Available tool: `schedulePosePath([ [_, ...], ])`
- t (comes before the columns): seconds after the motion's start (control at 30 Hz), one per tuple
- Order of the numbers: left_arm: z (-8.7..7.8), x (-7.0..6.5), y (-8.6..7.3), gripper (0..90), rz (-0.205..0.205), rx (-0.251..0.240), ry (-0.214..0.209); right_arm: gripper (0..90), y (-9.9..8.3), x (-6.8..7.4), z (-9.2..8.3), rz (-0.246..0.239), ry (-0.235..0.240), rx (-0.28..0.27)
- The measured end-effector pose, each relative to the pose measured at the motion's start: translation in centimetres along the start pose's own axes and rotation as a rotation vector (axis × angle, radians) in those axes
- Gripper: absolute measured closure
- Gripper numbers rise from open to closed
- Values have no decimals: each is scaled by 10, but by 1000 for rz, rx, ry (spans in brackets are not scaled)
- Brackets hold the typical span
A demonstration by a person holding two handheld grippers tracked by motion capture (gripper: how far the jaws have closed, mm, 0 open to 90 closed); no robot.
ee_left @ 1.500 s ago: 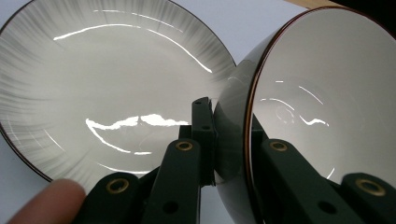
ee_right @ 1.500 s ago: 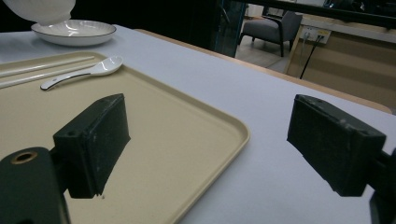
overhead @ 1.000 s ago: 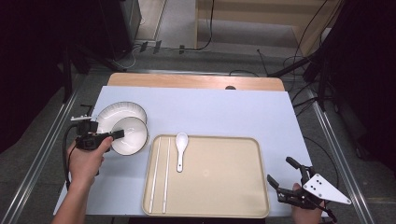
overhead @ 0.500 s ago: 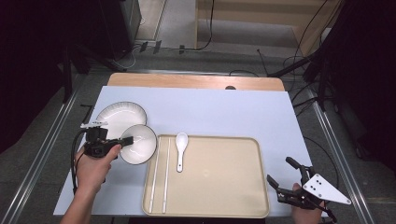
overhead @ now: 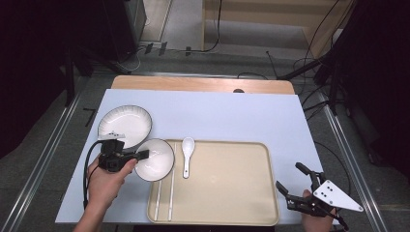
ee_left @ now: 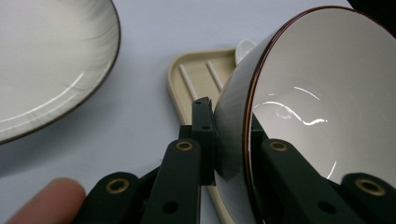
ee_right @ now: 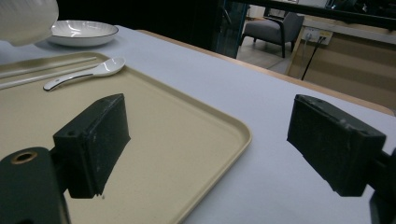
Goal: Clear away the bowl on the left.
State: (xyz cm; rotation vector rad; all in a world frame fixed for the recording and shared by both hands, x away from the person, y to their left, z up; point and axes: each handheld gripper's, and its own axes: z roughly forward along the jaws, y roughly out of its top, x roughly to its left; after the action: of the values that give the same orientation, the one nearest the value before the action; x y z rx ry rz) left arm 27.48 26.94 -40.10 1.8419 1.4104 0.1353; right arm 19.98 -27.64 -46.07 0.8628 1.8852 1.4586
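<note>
My left gripper point(overhead: 141, 155) is shut on the rim of a white bowl point(overhead: 154, 159) with a dark edge and holds it over the left edge of the beige tray point(overhead: 227, 186). In the left gripper view the bowl point(ee_left: 317, 102) is tilted, its wall pinched between the two black jaws of that gripper point(ee_left: 229, 144). On the tray lie a white spoon point(overhead: 187, 155) and a pair of chopsticks point(overhead: 164, 191). My right gripper point(overhead: 289, 177) stands open off the tray's right corner, its own view showing the gripper point(ee_right: 210, 140) with nothing between the jaws.
A white plate point(overhead: 124, 125) with a dark rim sits on the pale blue table top to the upper left of the tray. A wooden strip runs along the table's far edge point(overhead: 203, 84). Cables trail on the floor beyond.
My left hand has carried the bowl right and toward me, off the plate's front edge and onto the tray's left side. The right gripper has kept still.
</note>
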Motion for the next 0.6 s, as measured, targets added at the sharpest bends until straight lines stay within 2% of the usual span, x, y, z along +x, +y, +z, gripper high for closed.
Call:
schedulePosePath([
  [0.6,16,-36,-19,826,51,54,-43,132,0,0,0,2,4,-8],
])
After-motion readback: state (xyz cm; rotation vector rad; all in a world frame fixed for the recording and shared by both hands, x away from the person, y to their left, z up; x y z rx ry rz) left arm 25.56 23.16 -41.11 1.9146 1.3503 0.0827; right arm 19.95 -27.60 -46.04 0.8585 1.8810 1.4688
